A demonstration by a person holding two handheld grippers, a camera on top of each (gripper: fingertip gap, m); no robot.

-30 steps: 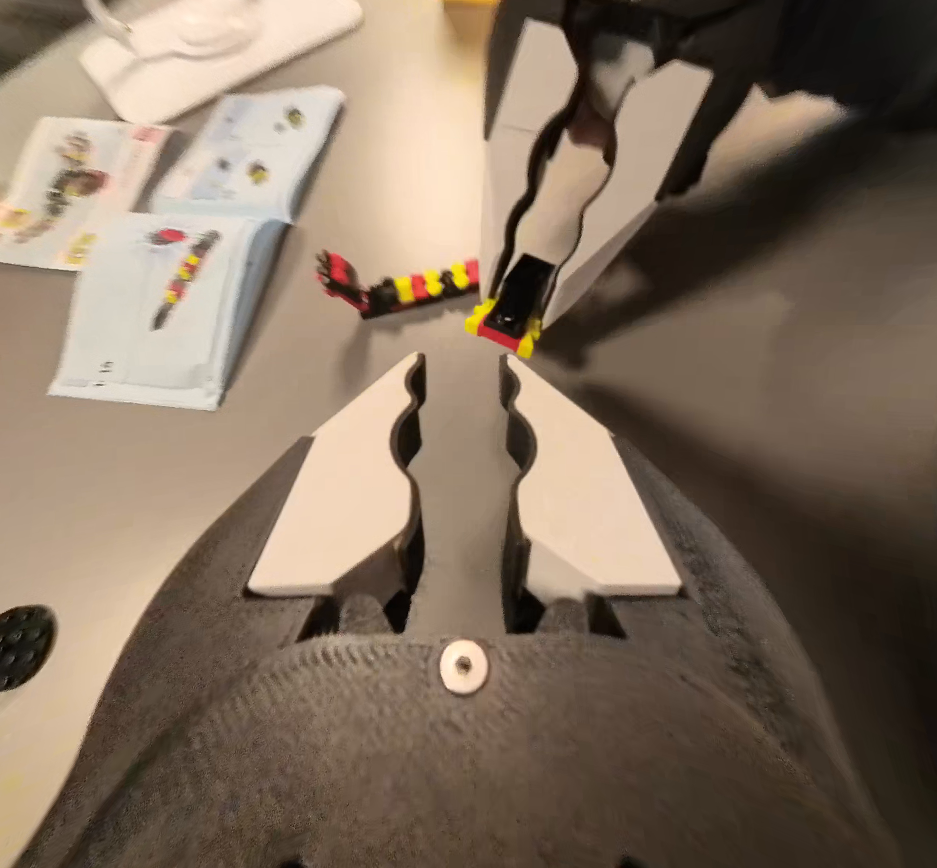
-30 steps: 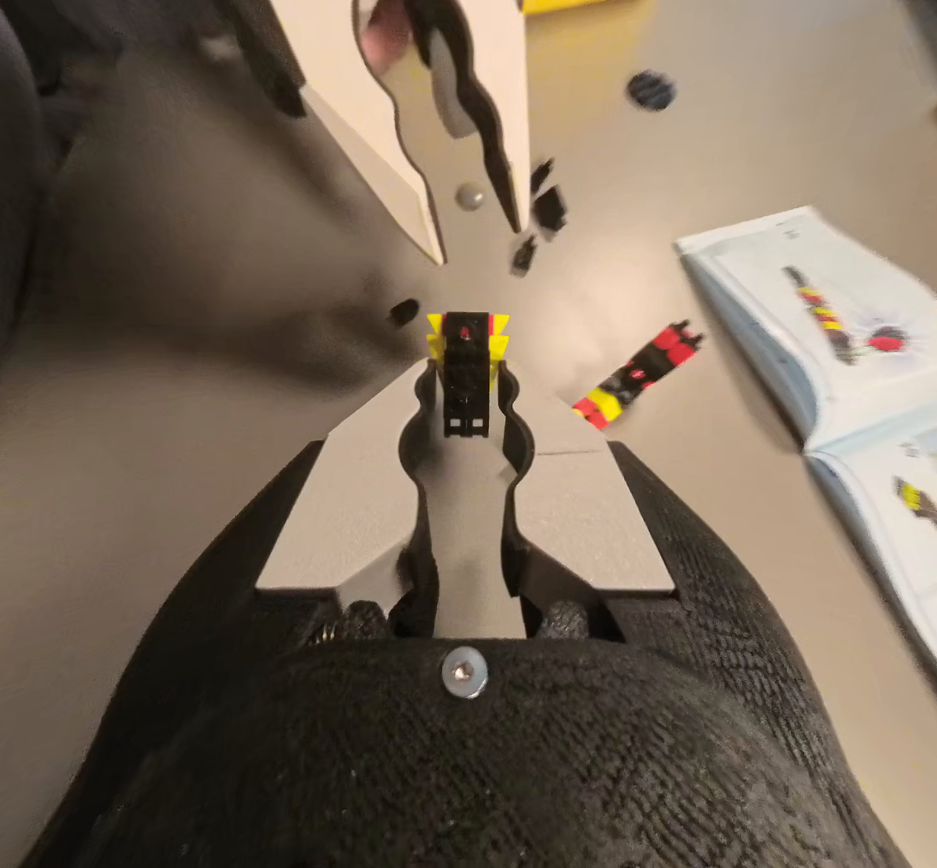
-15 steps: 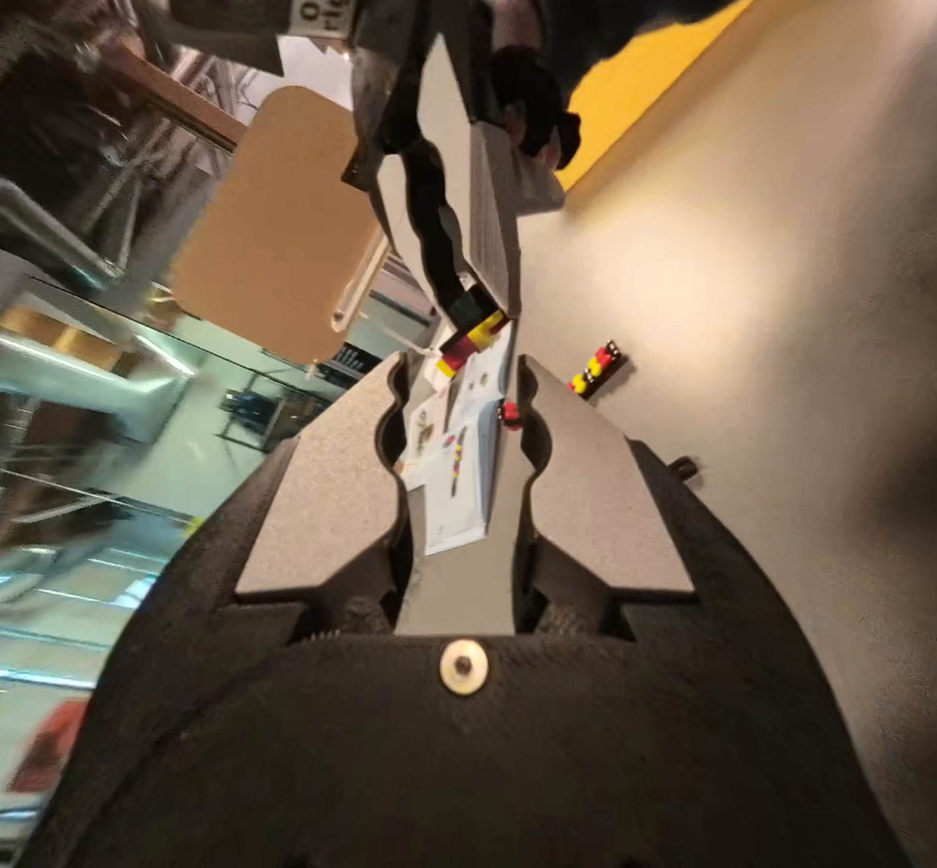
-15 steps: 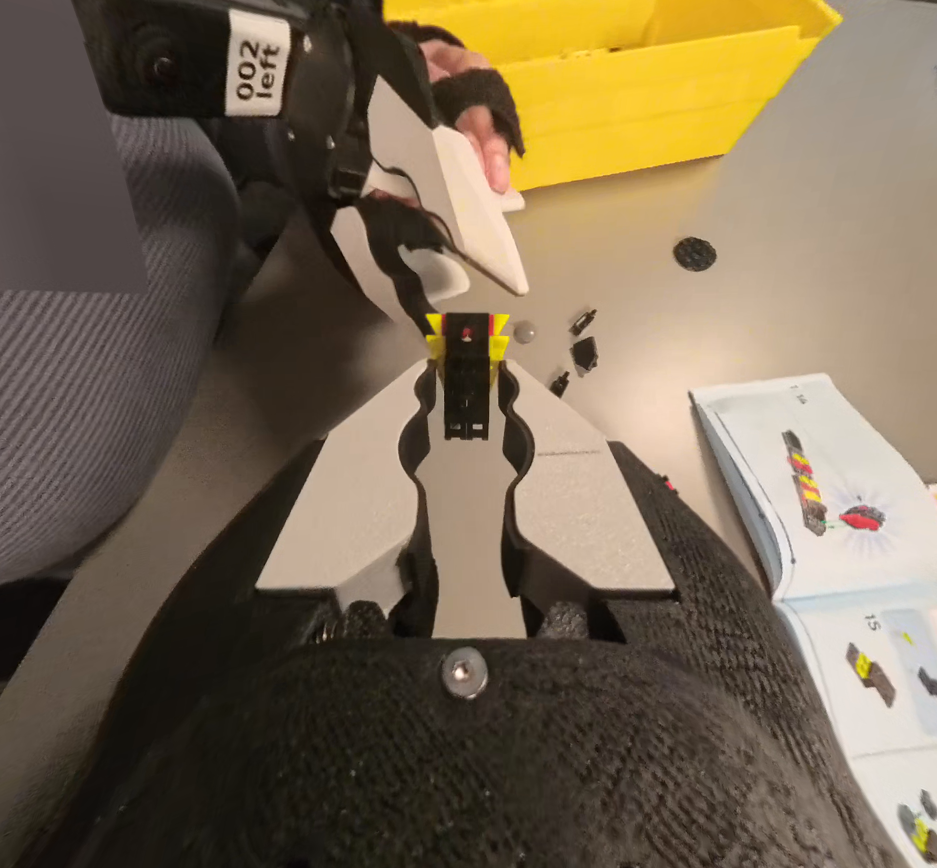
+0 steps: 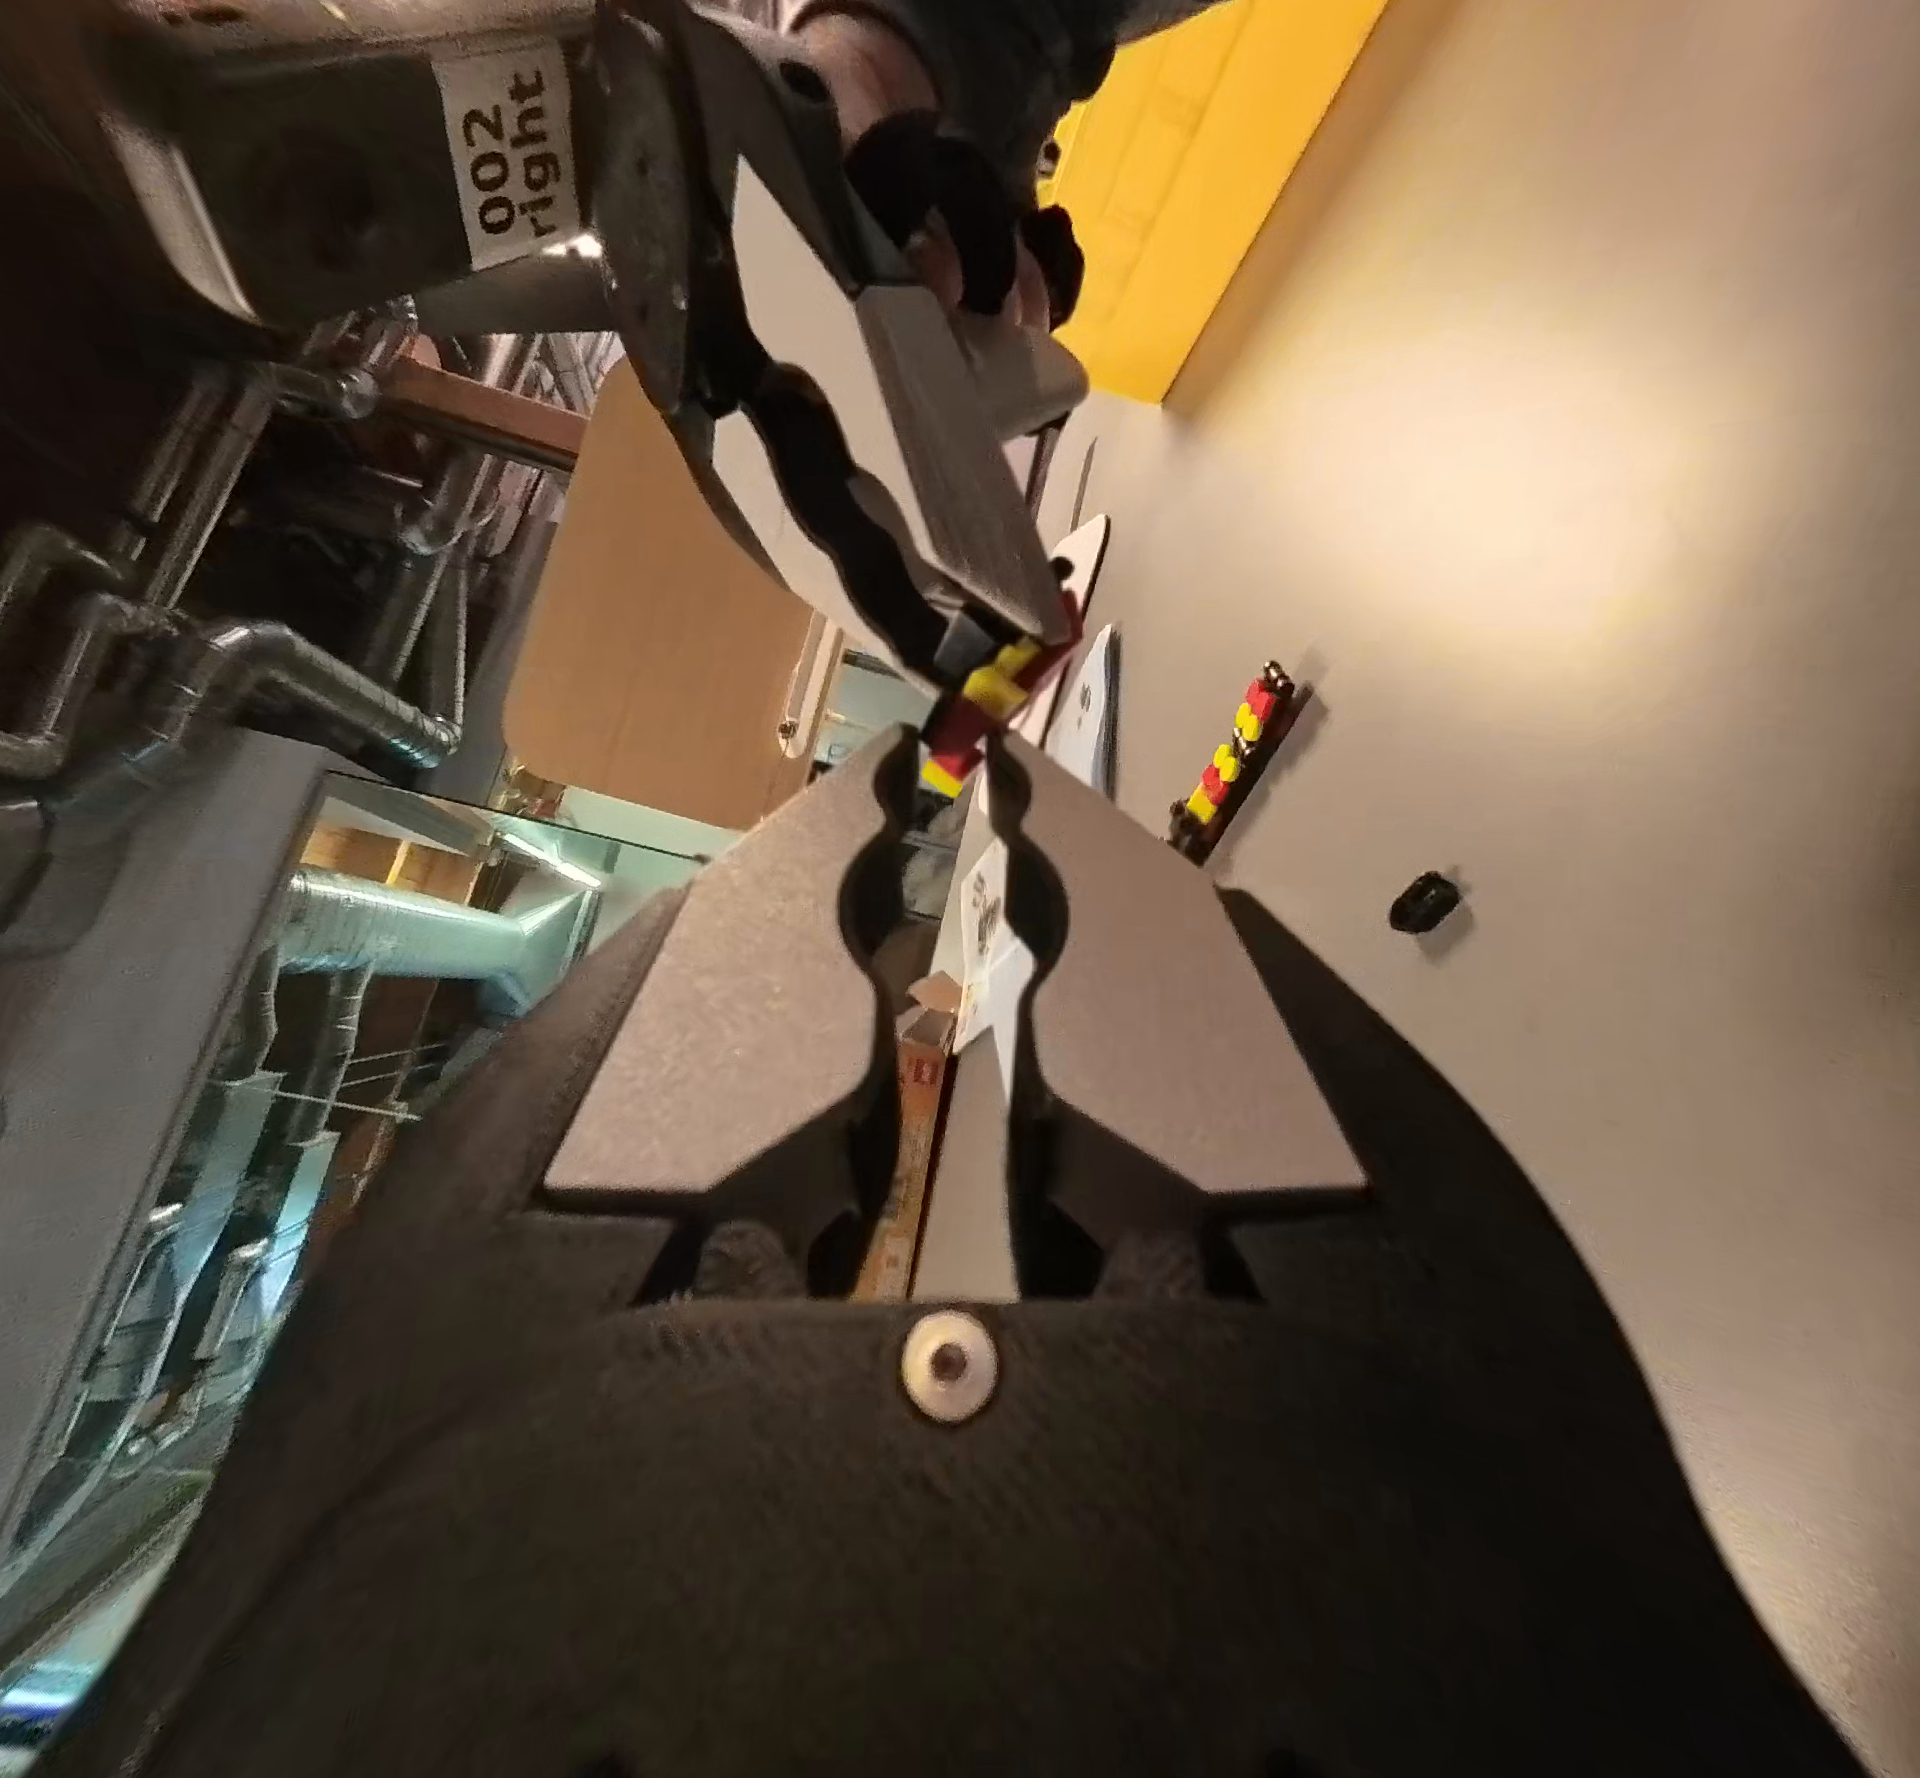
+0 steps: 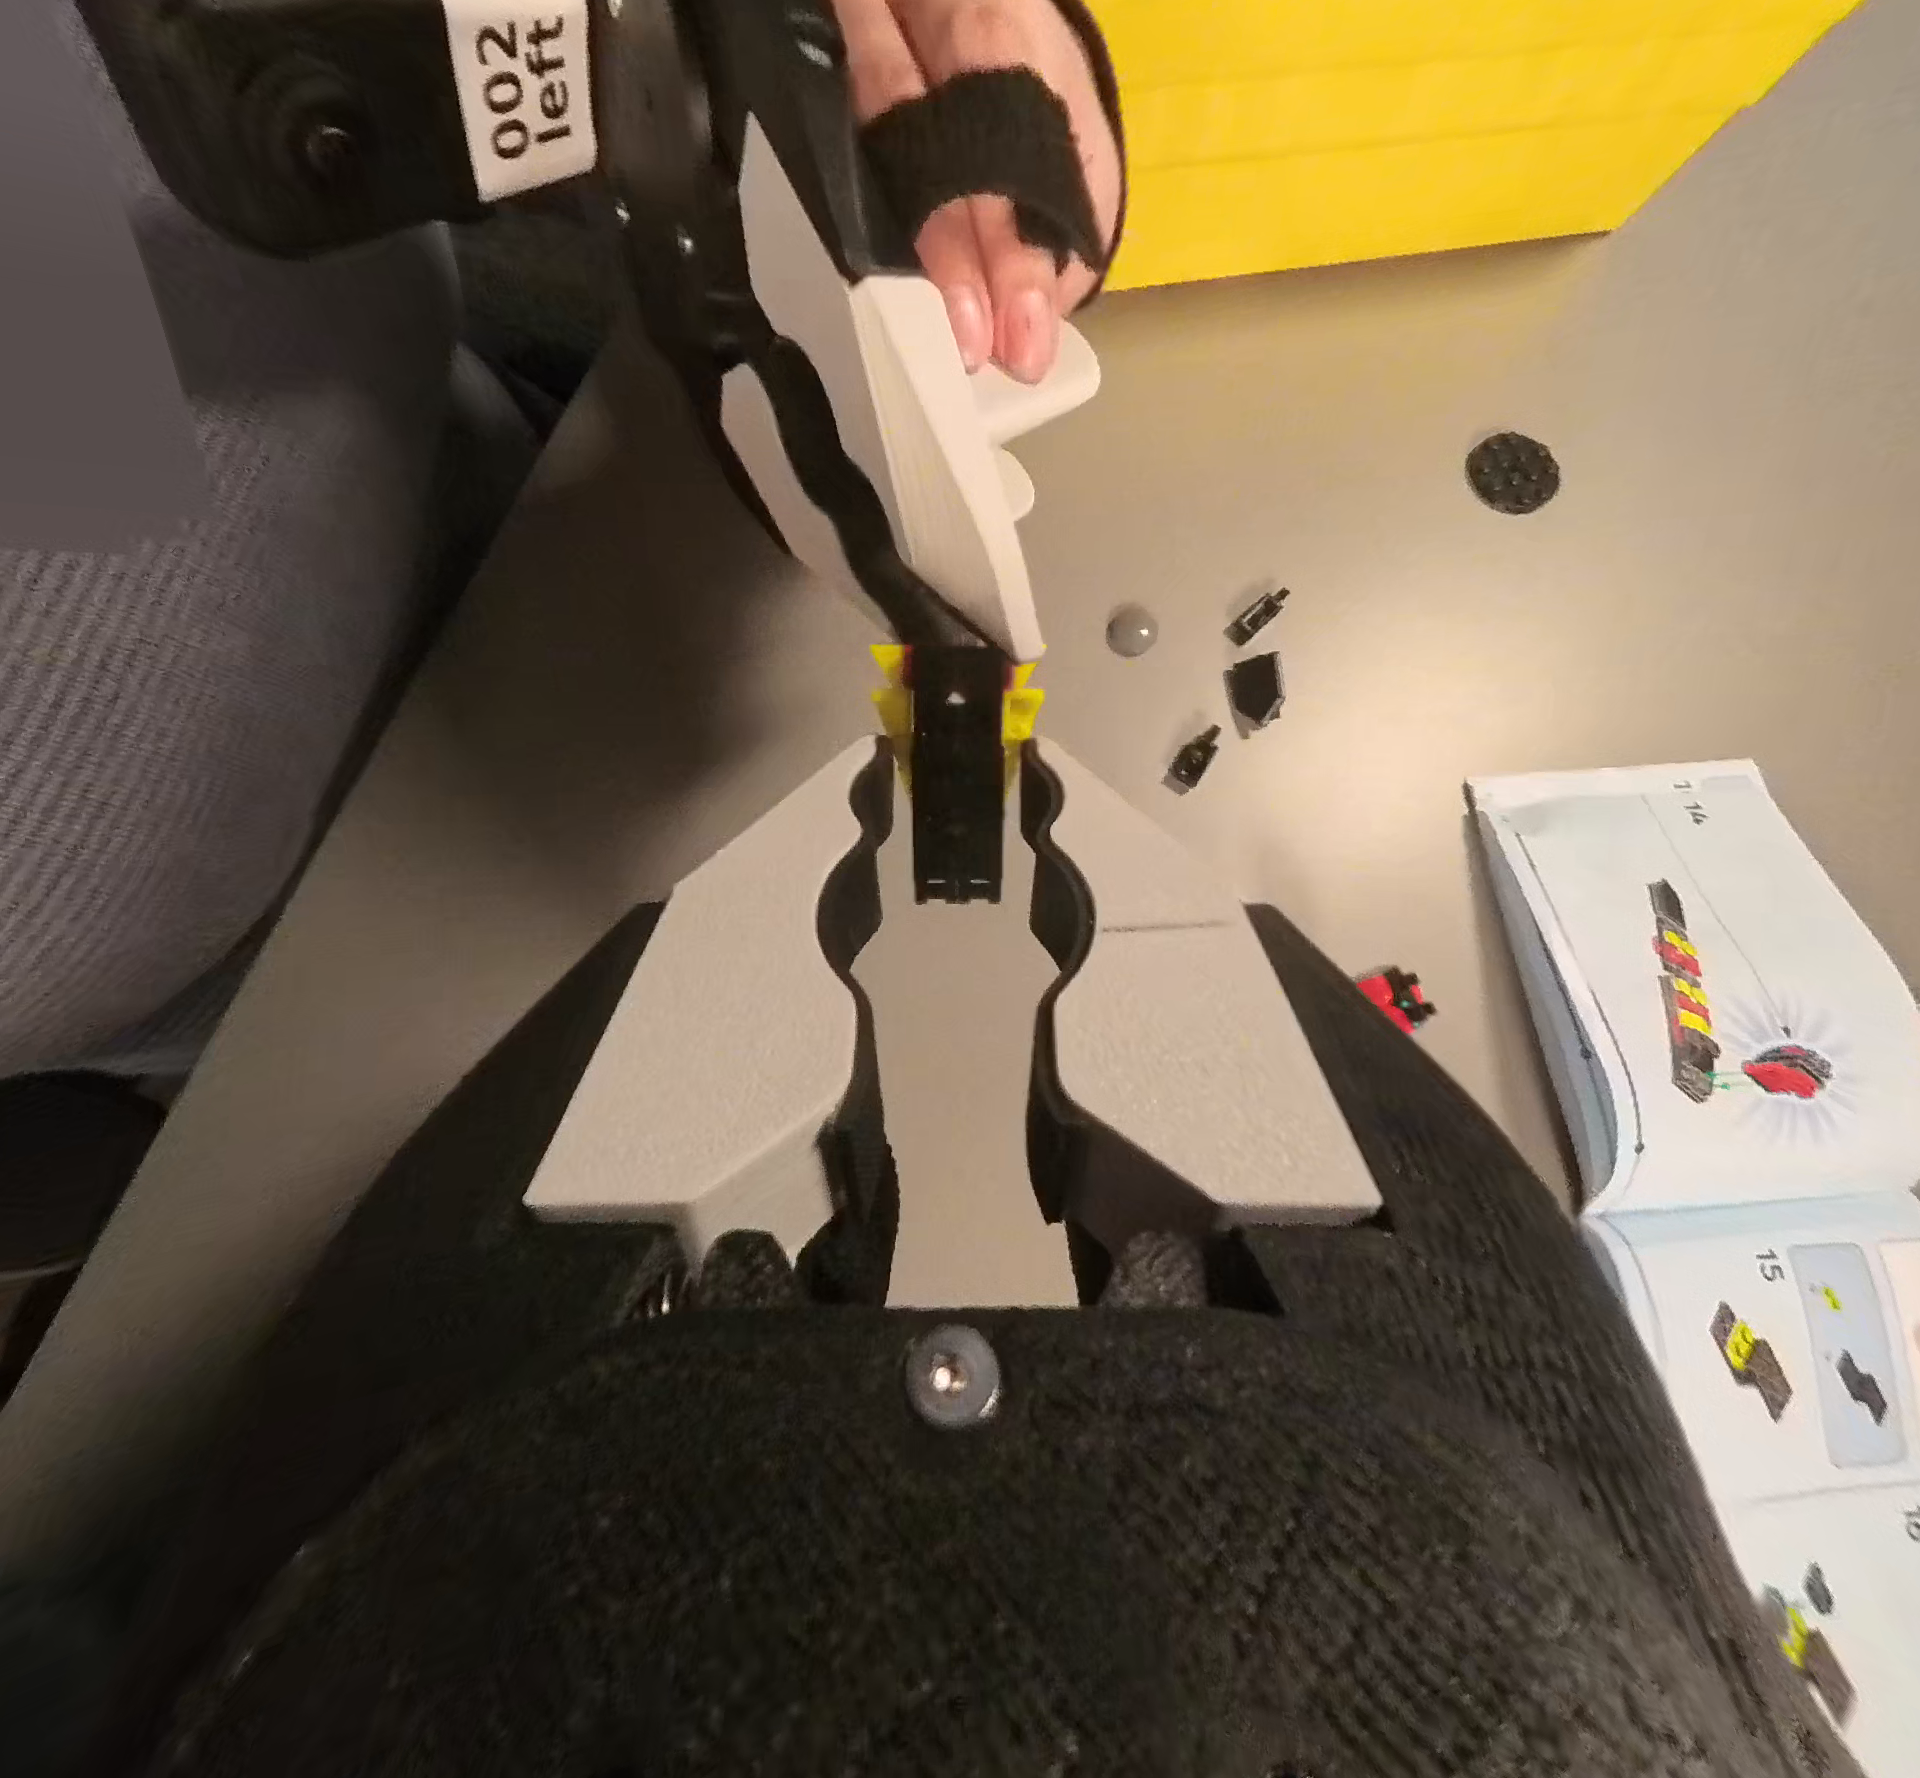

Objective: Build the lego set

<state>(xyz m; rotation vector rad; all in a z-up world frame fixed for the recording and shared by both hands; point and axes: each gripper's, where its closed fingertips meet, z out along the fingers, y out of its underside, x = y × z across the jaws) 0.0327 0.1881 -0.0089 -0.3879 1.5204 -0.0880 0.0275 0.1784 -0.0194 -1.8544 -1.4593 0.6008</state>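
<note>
Table (image 6: 1558, 440): grey, carrying every loose part; in the left wrist view it runs tilted up the right side.
Bin (image 6: 1455, 97): yellow plastic, at the far edge of the table, a few small parts inside.
Instruction booklet (image 6: 1662, 1053): open, lying flat on the table to the right of the right claw.
Right claw (image 6: 958, 760): pinching the black lego assembly (image 6: 956, 793) by its sides, above the table; yellow and red pieces show at the assembly's far end.
Left claw (image 5: 951, 762): meets the far end of the same assembly, its tips just beside the yellow-and-red part; jaws close together, but I cannot tell whether they grip it or only touch.
Hand (image 6: 977, 118): in a black fingerless glove, holding the left claw's handle.
Striped lego strip (image 5: 1236, 762): red, yellow and black, lying on the table apart from both claws.
Round black plate (image 6: 1512, 473): on the table near the bin.
Small black pieces (image 6: 1252, 689): three, scattered just right of the claws, beside a grey round stud (image 6: 1130, 632).
</note>
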